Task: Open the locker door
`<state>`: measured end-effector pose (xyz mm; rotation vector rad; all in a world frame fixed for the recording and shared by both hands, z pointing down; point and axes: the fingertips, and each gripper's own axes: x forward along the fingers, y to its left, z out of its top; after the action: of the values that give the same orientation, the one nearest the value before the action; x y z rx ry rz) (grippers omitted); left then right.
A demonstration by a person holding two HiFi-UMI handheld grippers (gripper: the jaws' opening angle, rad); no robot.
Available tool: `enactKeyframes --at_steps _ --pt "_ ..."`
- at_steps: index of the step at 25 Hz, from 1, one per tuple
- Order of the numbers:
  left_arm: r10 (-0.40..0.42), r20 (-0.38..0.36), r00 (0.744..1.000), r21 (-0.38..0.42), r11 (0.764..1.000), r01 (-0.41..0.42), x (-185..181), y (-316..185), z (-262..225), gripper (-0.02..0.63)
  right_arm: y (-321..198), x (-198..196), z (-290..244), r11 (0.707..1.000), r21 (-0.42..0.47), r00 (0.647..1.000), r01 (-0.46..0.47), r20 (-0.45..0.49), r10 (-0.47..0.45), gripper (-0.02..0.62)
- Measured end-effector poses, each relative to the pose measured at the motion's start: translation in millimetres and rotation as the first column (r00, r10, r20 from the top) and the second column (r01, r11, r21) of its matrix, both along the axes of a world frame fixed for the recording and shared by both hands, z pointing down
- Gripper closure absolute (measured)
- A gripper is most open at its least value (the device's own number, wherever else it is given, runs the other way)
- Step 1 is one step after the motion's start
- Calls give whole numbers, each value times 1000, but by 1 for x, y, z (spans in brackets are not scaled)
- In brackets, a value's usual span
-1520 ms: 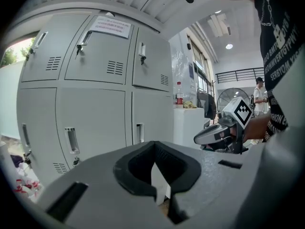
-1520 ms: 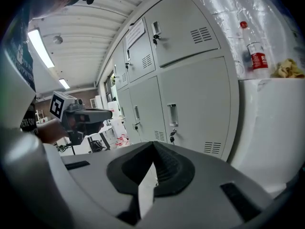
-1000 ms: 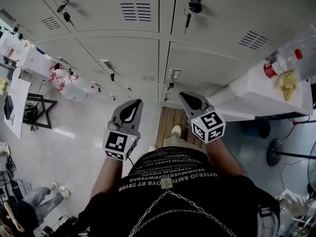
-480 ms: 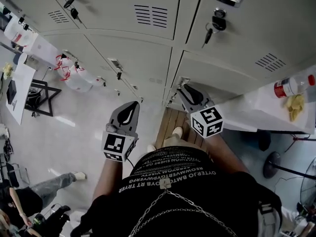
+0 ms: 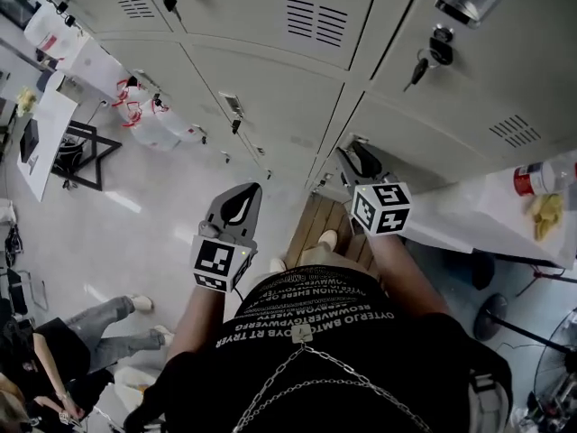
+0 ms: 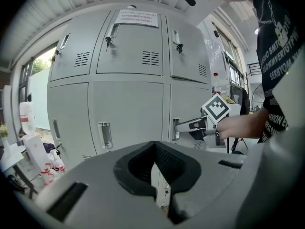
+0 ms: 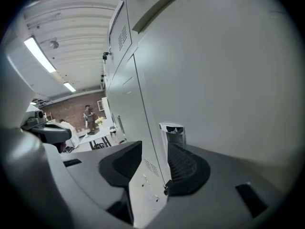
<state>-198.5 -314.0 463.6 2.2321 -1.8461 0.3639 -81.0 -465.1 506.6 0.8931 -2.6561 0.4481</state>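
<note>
Below me the floor point(image 5: 135, 233) is pale grey and glossy, and a slatted wooden platform point(image 5: 315, 219) lies at the foot of the grey lockers point(image 5: 270, 88). To my right a white table point(image 5: 469, 201) stands beside them. To my left are a white desk point(image 5: 50, 120), a black-framed stand point(image 5: 86, 156) and white bags with red handles point(image 5: 171, 132) on the floor. Overhead, a ribbed white ceiling point(image 7: 71, 37) carries strip lights point(image 7: 39, 55). The far wall point(image 7: 71, 109) is brick. Daylight shows through a window point(image 6: 40, 63) on the left.

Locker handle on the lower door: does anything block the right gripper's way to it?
Nothing visible does. The right gripper, whose jaws have just been opening with nothing gripped between them, points straight at the chrome handle on the grey locker door.
</note>
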Motion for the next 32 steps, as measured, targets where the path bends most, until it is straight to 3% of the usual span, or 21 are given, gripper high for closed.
enactKeyframes --at_steps 6,13,24,32 --pt "15 1 1000 -19 1000 -15 -2 15 2 606 -13 -4 6 997 7 996 -80 -24 80 442" --pt "36 9 999 -32 999 -35 -1 36 3 606 -7 -9 4 993 -6 993 -114 23 114 413" --pt "122 10 992 -13 992 -122 11 65 -3 606 54 10 4 992 -7 992 -123 10 123 431" --pt "229 14 973 -3 973 -229 31 83 -1 606 99 41 5 983 0 983 -183 -10 183 492"
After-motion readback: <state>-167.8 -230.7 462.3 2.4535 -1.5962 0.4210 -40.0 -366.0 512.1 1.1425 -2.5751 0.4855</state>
